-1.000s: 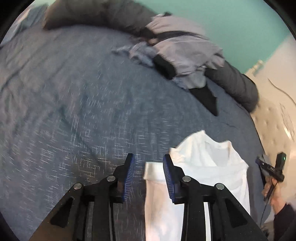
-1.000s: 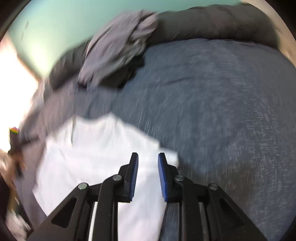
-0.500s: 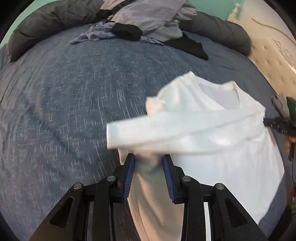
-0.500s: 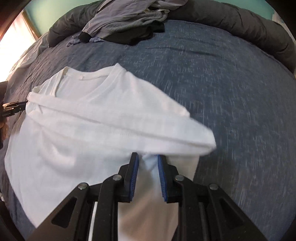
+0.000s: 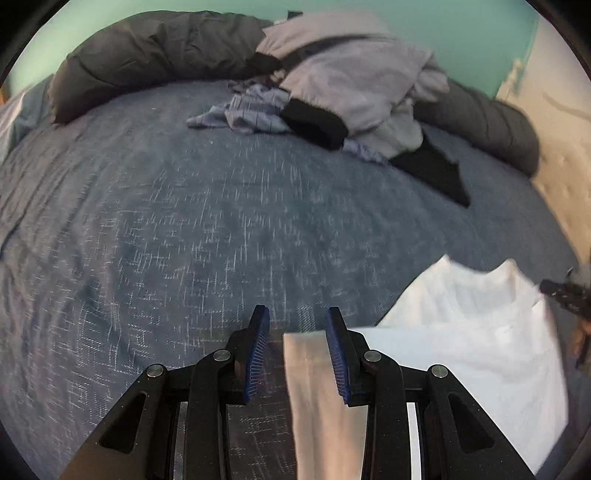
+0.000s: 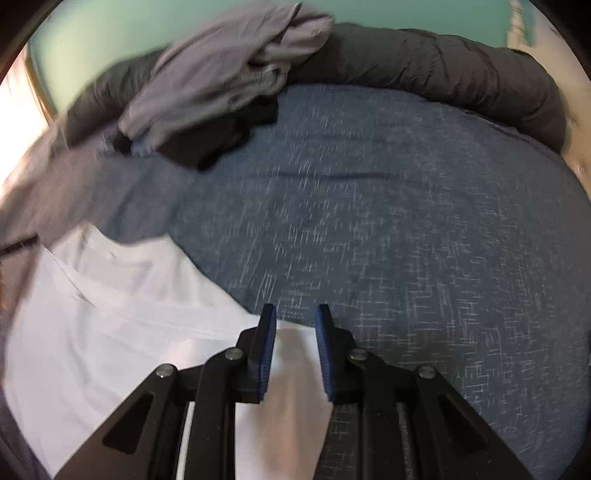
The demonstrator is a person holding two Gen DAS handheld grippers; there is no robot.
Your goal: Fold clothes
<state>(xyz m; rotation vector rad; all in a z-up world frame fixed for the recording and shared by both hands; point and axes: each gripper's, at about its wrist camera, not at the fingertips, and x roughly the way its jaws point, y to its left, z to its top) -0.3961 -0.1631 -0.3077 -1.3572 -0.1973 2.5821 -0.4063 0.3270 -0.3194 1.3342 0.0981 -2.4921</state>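
**On the bed: white shirt between both tongs**

Across the blue bedspread (image 5: 207, 229) lies a white shirt (image 5: 469, 332). The left tongs (image 5: 297, 350) stand parted, fabric beside one pad. The right tongs (image 6: 295, 350) stand apart over its edge; whether they pinch it I cannot tell. A pile of clothes (image 5: 347, 85) sits far back.

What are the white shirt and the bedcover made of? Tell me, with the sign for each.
White shirt: likely soft cotton knit, matte; it drapes limply and has a stitched hem. Bedcover: woven blue fabric, matte, with pale flecked threads; exact fibre unclear.

Blue bedspread (image 5: 221, 221), dark bolster (image 6: 443, 66), teal wall (image 5: 461, 33) behind.
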